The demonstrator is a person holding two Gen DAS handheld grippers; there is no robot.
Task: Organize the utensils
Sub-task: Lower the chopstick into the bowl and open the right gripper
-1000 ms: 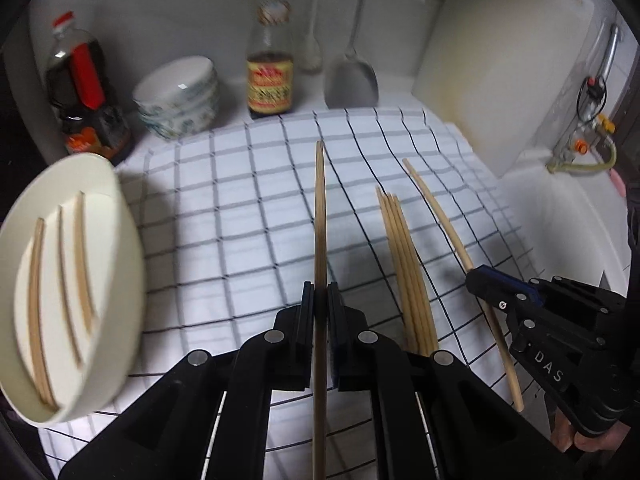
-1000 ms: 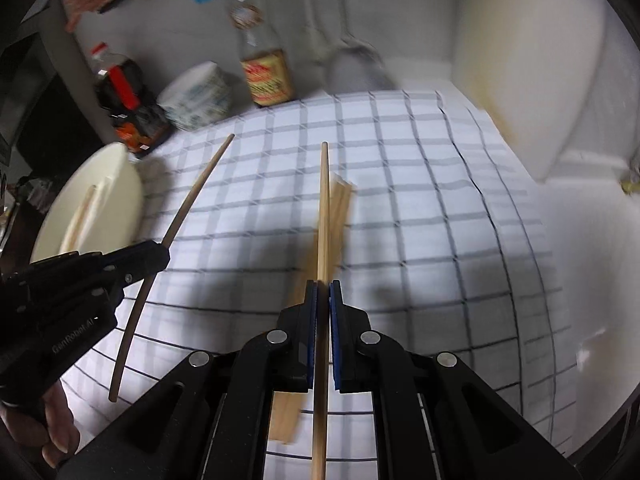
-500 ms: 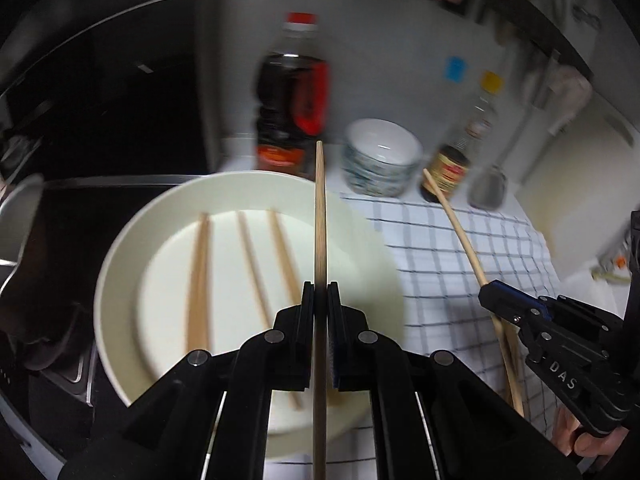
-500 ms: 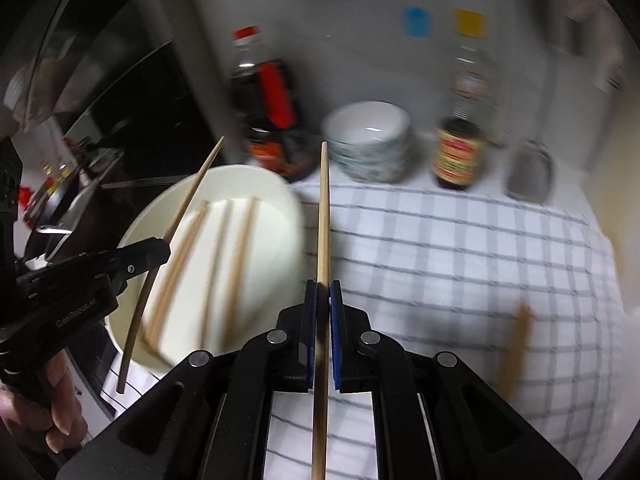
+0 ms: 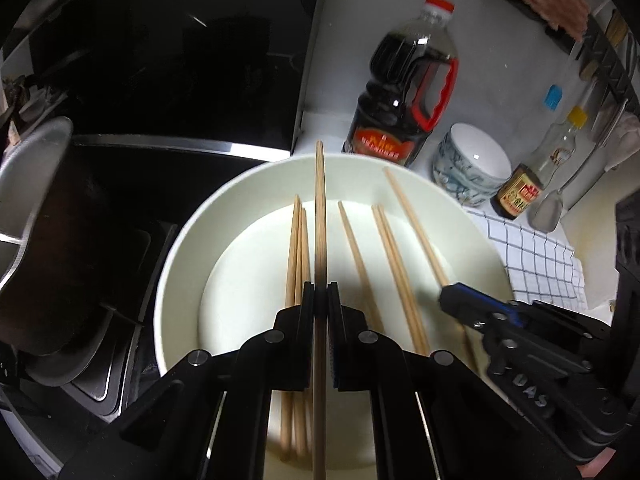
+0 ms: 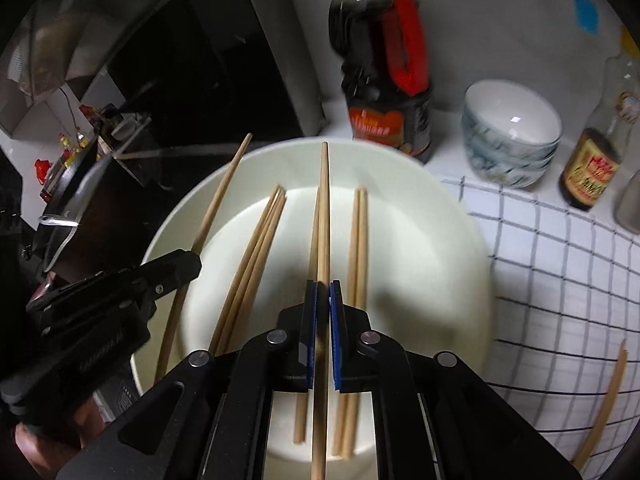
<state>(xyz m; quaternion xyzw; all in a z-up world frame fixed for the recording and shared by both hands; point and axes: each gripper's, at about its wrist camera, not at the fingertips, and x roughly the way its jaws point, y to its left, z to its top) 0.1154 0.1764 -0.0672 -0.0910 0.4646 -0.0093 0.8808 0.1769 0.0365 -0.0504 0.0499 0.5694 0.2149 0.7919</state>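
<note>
A white plate (image 5: 180, 248) holds several wooden chopsticks (image 5: 394, 264); it also shows in the right wrist view (image 6: 460, 248). My left gripper (image 5: 320, 304) is shut on a chopstick (image 5: 320, 208) held over the plate. My right gripper (image 6: 323, 304) is shut on another chopstick (image 6: 325, 208), also over the plate. Each gripper shows in the other's view, the right one (image 5: 452, 298) at the plate's right side, the left one (image 6: 188, 260) at its left side. More chopsticks (image 6: 604, 396) lie on the checked cloth (image 6: 560, 264).
A dark soy sauce bottle (image 5: 404, 80), stacked bowls (image 5: 472, 164), a smaller sauce bottle (image 5: 528, 184) and a spatula (image 5: 548, 208) stand behind the plate. A black stove with a pan (image 5: 36, 208) lies to the left.
Both grippers have swung left from the checked cloth to above the plate, each carrying its chopstick. The plate now fills the middle of both views.
</note>
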